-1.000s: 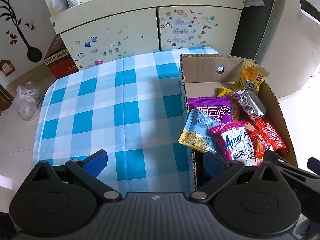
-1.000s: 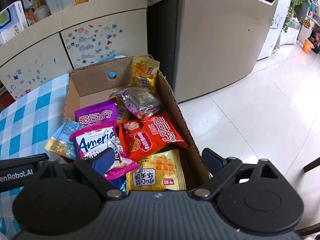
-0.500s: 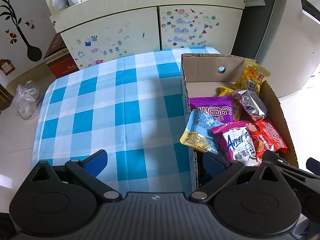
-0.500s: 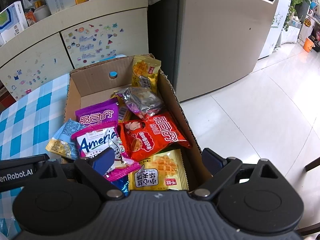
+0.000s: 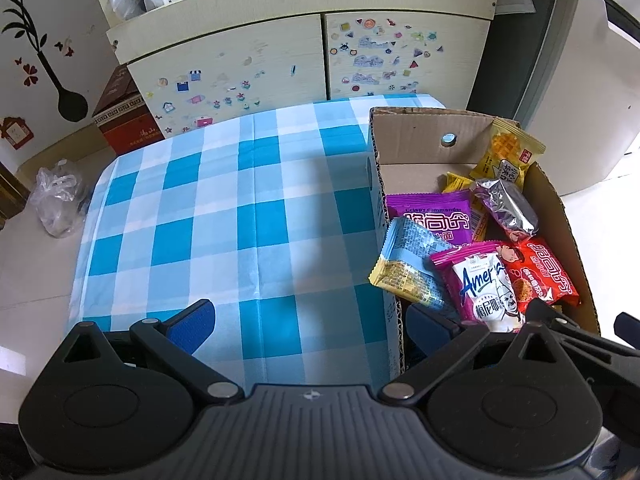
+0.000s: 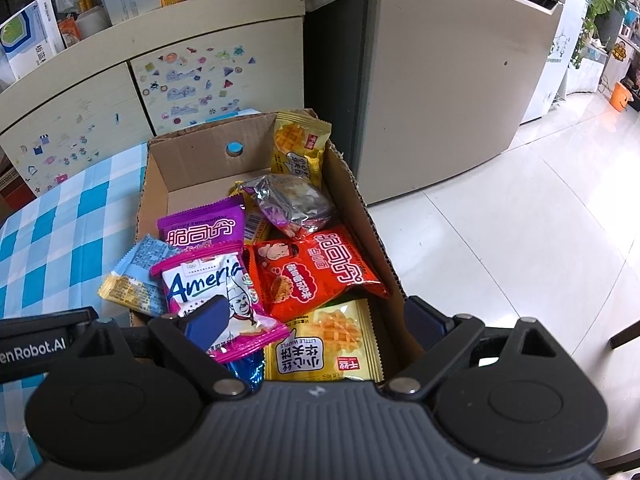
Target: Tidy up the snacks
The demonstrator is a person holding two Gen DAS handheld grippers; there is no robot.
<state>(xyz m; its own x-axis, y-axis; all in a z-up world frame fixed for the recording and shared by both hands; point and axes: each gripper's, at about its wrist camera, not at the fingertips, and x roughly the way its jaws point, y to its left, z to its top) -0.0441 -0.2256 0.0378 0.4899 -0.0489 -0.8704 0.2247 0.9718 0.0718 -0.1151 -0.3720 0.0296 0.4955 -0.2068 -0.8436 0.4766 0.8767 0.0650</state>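
A cardboard box (image 5: 408, 132) (image 6: 192, 156) stands at the right edge of the blue checked table (image 5: 240, 216). It holds several snack packets: a purple one (image 5: 430, 216) (image 6: 202, 228), a pink and white one (image 5: 480, 284) (image 6: 212, 284), a red one (image 5: 540, 272) (image 6: 320, 268), a silver one (image 5: 506, 204) (image 6: 292, 200) and yellow waffle packets (image 5: 508, 156) (image 6: 324, 344). A light blue packet (image 5: 408, 264) (image 6: 132, 276) hangs over the box's left wall. My left gripper (image 5: 310, 322) is open and empty above the table by the box's near corner. My right gripper (image 6: 316, 322) is open and empty above the box's near end.
A cream cabinet with stickers (image 5: 304, 64) stands behind the table. A grey fridge (image 6: 448, 80) stands right of the box, with tiled floor (image 6: 520, 220) beside it. A red carton (image 5: 128, 120) and a plastic bag (image 5: 56, 200) lie on the floor at left.
Both grippers have drawn back slightly from the box; the view has shifted a little. Nothing was taken hold of and the packets have not moved.
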